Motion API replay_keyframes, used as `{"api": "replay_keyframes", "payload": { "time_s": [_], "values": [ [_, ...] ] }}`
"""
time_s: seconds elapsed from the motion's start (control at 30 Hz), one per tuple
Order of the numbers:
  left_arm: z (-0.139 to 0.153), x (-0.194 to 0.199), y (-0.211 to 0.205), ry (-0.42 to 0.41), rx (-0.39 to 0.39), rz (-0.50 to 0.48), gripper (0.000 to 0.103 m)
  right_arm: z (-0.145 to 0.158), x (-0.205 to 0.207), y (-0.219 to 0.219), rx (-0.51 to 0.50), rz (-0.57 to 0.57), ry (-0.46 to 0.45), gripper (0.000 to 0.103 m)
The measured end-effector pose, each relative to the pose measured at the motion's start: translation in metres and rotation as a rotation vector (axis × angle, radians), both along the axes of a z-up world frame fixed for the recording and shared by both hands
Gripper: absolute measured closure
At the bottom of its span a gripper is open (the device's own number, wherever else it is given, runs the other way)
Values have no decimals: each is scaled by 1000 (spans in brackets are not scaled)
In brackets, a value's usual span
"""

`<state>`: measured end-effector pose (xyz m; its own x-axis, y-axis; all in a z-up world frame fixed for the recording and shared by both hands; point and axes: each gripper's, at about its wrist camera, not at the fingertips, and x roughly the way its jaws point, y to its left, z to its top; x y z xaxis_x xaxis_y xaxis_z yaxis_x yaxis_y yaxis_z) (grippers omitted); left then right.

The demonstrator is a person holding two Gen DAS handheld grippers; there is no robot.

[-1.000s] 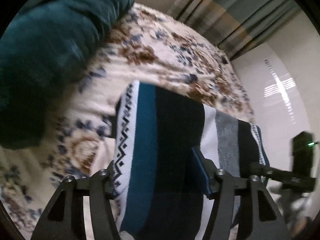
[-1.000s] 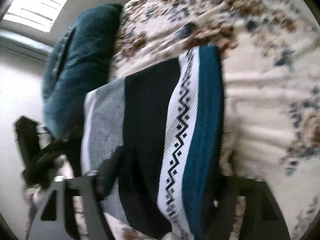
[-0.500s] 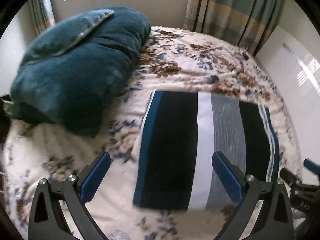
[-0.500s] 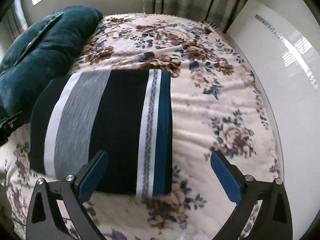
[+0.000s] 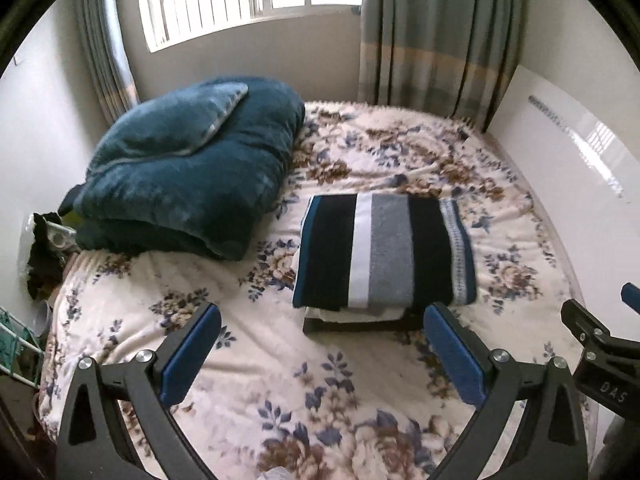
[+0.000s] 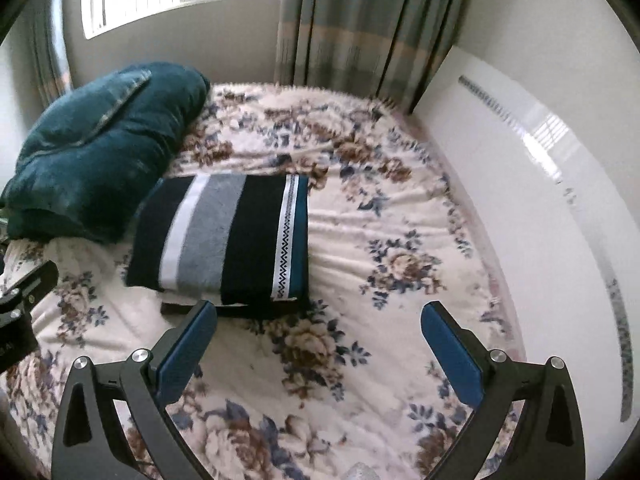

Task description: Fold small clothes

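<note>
Left wrist: "DAS" on right gripper [image 5: 600, 364] body.

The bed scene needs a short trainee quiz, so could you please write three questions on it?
1. True or false: the left claw grips the striped garment.
2. Which lies left of the garment: A curtain, B teal blanket, C basket?
3. The garment lies folded on the floral ____.

Key: 1 false, both claws stand open and empty, including the right claw; 2 B; 3 bedspread.
</note>
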<state>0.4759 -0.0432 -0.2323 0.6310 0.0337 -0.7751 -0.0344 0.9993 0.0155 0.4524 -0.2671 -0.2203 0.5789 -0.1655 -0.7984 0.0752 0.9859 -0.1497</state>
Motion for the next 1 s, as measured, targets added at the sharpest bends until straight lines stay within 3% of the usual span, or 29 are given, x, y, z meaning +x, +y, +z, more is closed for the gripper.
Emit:
{"api": "replay_keyframes", "payload": {
  "time_s": [0.27, 0.47, 0.77, 1.0],
  "values": [
    [82, -79, 1, -78, -10, 11, 0, 115, -111, 0, -4, 13, -147, 0],
    [129, -131, 3, -144, -17, 9, 0, 176, -179, 2, 15, 24, -225, 0],
    [157, -187, 4, -171, -21, 4, 0, 222, -247, 6, 30, 42, -287, 0],
    [168, -213, 3, -194, -8, 3, 0, 238, -276, 6, 41, 46, -301, 0]
  ]
}}
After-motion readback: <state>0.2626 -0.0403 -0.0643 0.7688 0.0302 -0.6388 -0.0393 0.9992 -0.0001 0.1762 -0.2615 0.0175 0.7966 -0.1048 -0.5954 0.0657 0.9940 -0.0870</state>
